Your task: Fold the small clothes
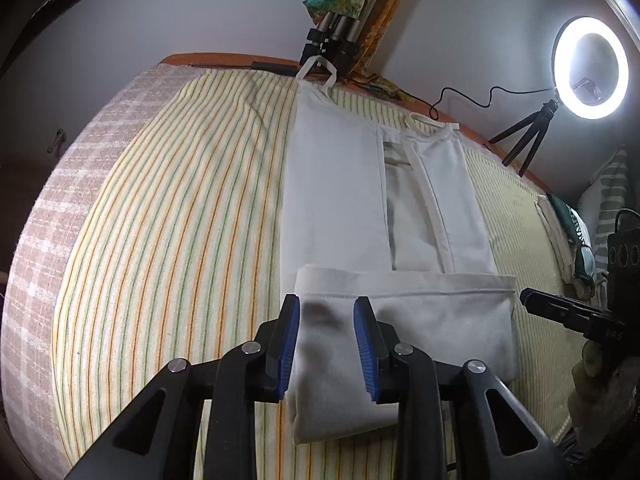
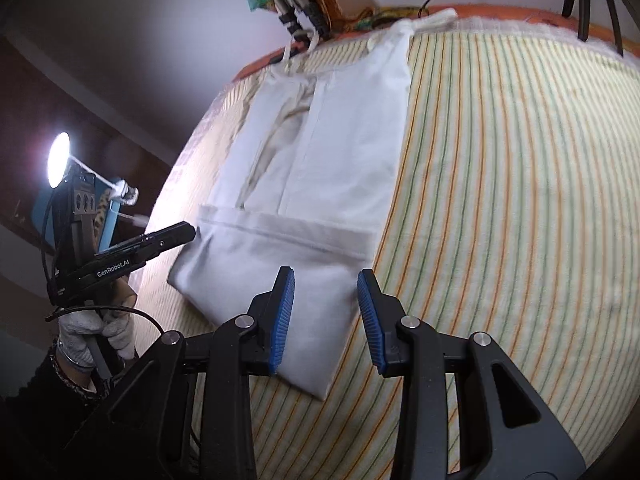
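A small white sleeveless garment (image 1: 332, 184) lies flat on the striped cloth (image 1: 180, 220), its sides folded inward and its straps at the far edge. Its near hem is folded up into a band (image 1: 420, 320). My left gripper (image 1: 326, 344) is open, its blue pads hovering over the band's left part without pinching it. In the right wrist view the same garment (image 2: 344, 128) and its folded band (image 2: 280, 264) show. My right gripper (image 2: 326, 320) is open over the band's right corner. The left gripper's body (image 2: 144, 250) shows at the band's left end.
A lit ring light (image 1: 590, 66) on a small tripod stands at the far right edge. Tripod legs (image 1: 332, 36) and a coloured cloth hang beyond the far edge. Pillows and fabrics (image 1: 600, 216) lie at the right. A checked cover (image 1: 80, 184) drapes the left side.
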`<move>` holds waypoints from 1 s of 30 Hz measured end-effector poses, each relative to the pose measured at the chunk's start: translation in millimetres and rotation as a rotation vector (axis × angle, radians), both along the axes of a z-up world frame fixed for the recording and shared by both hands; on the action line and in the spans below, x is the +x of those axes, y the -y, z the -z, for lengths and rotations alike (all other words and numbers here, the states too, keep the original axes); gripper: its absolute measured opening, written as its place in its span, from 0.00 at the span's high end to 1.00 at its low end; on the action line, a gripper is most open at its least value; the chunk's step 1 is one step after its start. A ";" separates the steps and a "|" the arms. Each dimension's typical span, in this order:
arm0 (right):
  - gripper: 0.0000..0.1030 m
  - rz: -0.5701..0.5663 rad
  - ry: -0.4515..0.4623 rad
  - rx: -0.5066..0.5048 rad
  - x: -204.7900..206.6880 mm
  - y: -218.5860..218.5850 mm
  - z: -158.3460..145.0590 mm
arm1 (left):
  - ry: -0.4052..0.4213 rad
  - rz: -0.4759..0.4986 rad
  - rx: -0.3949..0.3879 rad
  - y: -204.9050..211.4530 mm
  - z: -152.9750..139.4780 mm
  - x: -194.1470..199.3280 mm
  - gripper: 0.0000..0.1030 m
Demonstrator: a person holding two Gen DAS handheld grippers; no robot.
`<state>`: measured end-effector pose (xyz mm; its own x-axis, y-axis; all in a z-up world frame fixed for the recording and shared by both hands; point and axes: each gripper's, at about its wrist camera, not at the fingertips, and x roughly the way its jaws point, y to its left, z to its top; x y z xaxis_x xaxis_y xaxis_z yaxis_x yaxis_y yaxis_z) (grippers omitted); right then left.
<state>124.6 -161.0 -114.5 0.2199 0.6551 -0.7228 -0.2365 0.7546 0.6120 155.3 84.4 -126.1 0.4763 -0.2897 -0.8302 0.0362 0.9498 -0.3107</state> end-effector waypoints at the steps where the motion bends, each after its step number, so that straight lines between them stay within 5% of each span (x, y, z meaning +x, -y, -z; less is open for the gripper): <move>1: 0.65 0.010 0.007 0.002 3.6 3.0 -2.4 | 0.006 -0.002 -0.003 -0.7 -4.2 4.6 0.72; 5: 0.65 0.046 0.012 0.027 25.1 12.9 -7.3 | 0.030 -0.005 -0.016 -5.9 -18.1 28.9 0.66; 10: 0.48 0.058 0.046 0.022 59.7 16.9 -8.8 | 0.048 -0.016 -0.030 -18.1 -27.8 72.0 0.57; 26: 0.48 0.125 0.007 0.139 171.7 22.5 44.5 | 0.020 -0.023 -0.105 -19.9 10.9 185.6 0.62; 27: 0.49 0.120 0.005 0.144 175.6 20.9 47.2 | 0.024 -0.019 -0.098 -18.2 12.7 188.1 0.62; 30: 0.71 0.089 0.014 0.135 183.8 12.5 49.8 | 0.033 -0.006 -0.077 -14.0 17.3 193.5 0.64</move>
